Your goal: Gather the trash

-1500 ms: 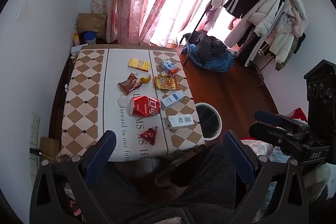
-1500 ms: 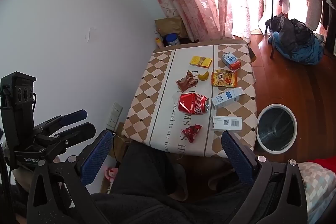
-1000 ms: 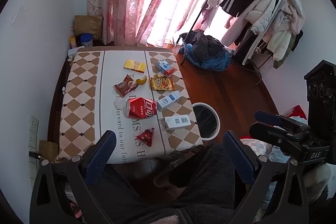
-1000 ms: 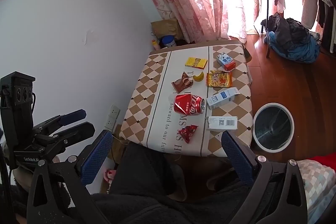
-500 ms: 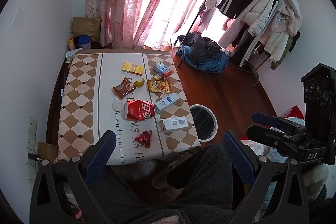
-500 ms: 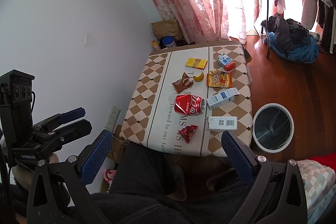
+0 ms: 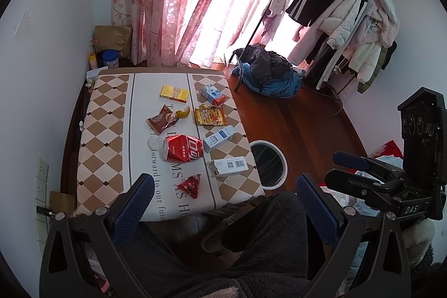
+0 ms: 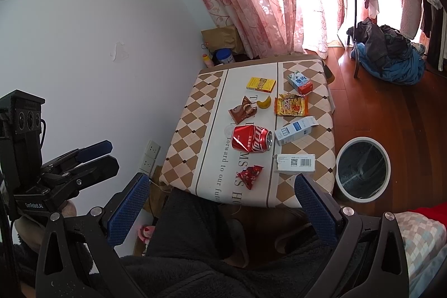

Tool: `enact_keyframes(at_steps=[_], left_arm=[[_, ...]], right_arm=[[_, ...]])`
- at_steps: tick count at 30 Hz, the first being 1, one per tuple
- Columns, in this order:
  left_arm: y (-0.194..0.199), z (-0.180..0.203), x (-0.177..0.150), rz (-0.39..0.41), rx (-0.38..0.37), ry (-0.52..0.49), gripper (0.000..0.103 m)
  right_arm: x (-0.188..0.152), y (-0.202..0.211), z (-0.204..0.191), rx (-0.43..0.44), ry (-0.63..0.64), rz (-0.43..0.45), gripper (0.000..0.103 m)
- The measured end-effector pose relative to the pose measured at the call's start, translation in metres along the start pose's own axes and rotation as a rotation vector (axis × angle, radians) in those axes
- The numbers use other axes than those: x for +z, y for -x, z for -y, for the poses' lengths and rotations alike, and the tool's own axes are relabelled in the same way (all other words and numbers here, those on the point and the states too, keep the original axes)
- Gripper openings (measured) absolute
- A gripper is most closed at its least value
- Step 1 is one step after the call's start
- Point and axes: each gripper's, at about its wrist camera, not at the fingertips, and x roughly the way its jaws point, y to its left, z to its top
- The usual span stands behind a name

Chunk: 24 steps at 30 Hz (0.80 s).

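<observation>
A: Both held up over my lap. Left hand-held gripper and right hand-held gripper have their blue pads spread wide, nothing in them.

B: Table?

A: Cloth reads "forward to our". Nearest: red crumpled wrapper, white barcode box. Then the dented red cola can on its side, top facing the round white bin on the floor. Furthest: yellow flat box.
</observation>
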Motion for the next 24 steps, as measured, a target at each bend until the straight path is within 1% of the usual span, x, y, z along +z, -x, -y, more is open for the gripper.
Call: enact_keyframes(at_steps=[14, 24], left_arm=[[0.0022, -0.0001, 0.0001, 0.005, -0.002, -0.003, 0.103], [0.0028, 0.0002, 0.0004, 0.005, -0.003, -0.002, 0.103]], right_arm=[[0.0041, 0.006, -0.008, -0.003, 0.014, 0.005, 0.103], [0.0034, 0.006, -0.0057, -0.002, 0.012, 0.006, 0.103]])
